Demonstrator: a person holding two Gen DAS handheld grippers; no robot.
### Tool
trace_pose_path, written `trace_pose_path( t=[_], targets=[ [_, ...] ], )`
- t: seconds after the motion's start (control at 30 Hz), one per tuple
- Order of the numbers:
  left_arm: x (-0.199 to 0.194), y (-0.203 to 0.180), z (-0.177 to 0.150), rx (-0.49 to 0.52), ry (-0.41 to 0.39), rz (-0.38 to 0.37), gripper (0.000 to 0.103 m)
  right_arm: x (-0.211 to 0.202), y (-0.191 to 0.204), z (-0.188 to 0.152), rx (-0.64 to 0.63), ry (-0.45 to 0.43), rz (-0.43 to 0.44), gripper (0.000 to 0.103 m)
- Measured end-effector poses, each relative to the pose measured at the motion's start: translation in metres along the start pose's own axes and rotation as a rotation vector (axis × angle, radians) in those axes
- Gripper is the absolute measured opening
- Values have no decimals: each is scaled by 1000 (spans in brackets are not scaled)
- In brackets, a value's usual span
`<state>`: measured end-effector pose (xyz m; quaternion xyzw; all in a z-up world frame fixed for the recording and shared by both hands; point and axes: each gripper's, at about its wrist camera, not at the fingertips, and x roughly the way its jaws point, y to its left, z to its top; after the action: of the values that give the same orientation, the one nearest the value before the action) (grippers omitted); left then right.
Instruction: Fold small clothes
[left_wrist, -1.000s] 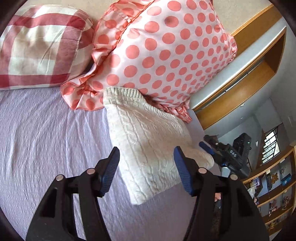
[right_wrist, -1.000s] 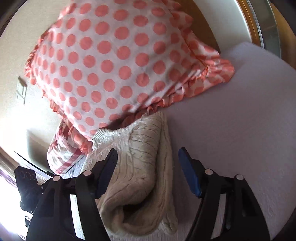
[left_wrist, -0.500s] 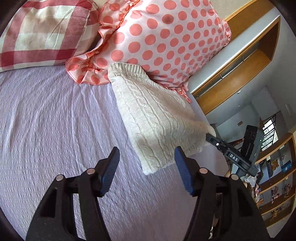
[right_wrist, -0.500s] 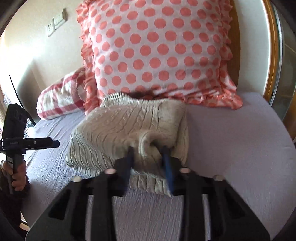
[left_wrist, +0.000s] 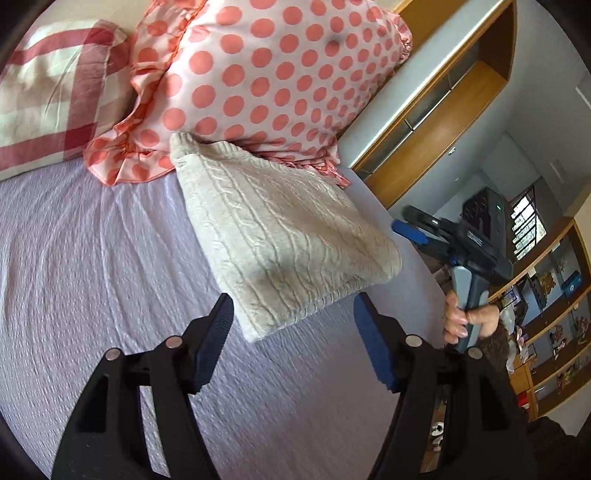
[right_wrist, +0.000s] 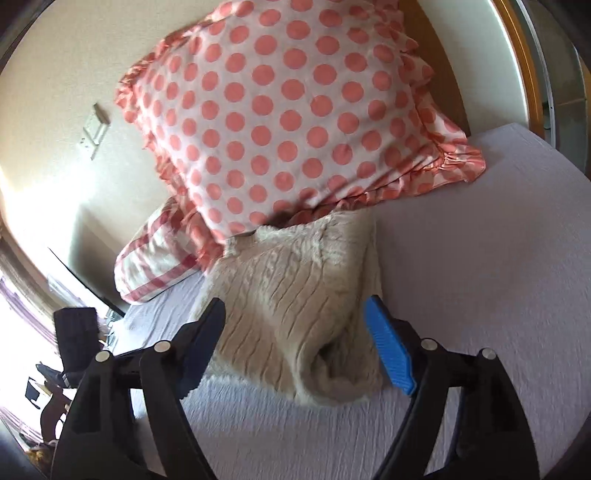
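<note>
A cream cable-knit sweater (left_wrist: 280, 236) lies folded into a thick rectangle on the lilac bed sheet (left_wrist: 74, 280), its far end tucked under the polka-dot pillow (left_wrist: 266, 74). It also shows in the right wrist view (right_wrist: 295, 295). My left gripper (left_wrist: 293, 339) is open and empty, just short of the sweater's near corner. My right gripper (right_wrist: 295, 339) is open and empty, its jaws either side of the sweater's near folded end, a little above it. The right gripper also shows in the left wrist view (left_wrist: 410, 230), off the sweater's right edge.
A red-and-cream check pillow (left_wrist: 48, 96) lies left of the polka-dot pillow (right_wrist: 288, 110). The bed's right edge (left_wrist: 399, 258) drops off beside the sweater, with a wooden wardrobe (left_wrist: 443, 122) and shelves (left_wrist: 554, 314) beyond. A wall with a socket (right_wrist: 92, 133) is behind the pillows.
My right gripper was shut on the sweater's near fold half a second ago and has opened and let go. My left gripper has drawn back a little, still open.
</note>
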<state>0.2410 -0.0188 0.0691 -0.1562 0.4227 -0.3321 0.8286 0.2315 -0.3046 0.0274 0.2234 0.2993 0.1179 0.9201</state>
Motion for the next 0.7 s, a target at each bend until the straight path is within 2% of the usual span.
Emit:
trace_pose_path(
  t=[0.03, 0.1, 0.13, 0.17, 0.23, 0.27, 0.33, 0.4, 0.47, 0.5, 0.6, 0.7],
  targets=[
    [2, -3, 0, 4, 3, -3, 67, 15, -5, 7, 12, 31, -34, 61],
    [5, -5, 1, 2, 10, -8, 67, 43, -12, 13, 26, 94, -77, 59],
    [6, -4, 1, -1, 11, -2, 67, 54, -14, 13, 20, 115, -94, 38],
    [7, -2, 1, -7, 9, 4, 67, 60, -15, 11, 9, 110, -116, 9],
    [6, 7, 5, -36, -5, 22, 67, 64, -18, 13, -27, 62, -192, 9],
    [6, 15, 8, -64, -14, 25, 67, 65, -25, 16, 6, 46, -212, 9],
    [8, 30, 17, -127, -20, 11, 67, 67, -37, 20, 81, 57, -127, 10],
    [15, 43, 24, -187, -13, -7, 71, 62, -42, 20, 146, 85, -62, 24],
    [27, 52, 30, -235, 4, -22, 76, 58, -46, 17, 184, 101, -40, 76],
    [35, 55, 33, -254, 18, -20, 77, 56, -47, 16, 193, 102, -45, 83],
    [58, 60, 36, -303, 66, 0, 79, 61, -52, 12, 222, 148, -24, 83],
    [75, 61, 38, -333, 81, -13, 84, 70, -54, 7, 237, 184, 16, 83]
  ],
)
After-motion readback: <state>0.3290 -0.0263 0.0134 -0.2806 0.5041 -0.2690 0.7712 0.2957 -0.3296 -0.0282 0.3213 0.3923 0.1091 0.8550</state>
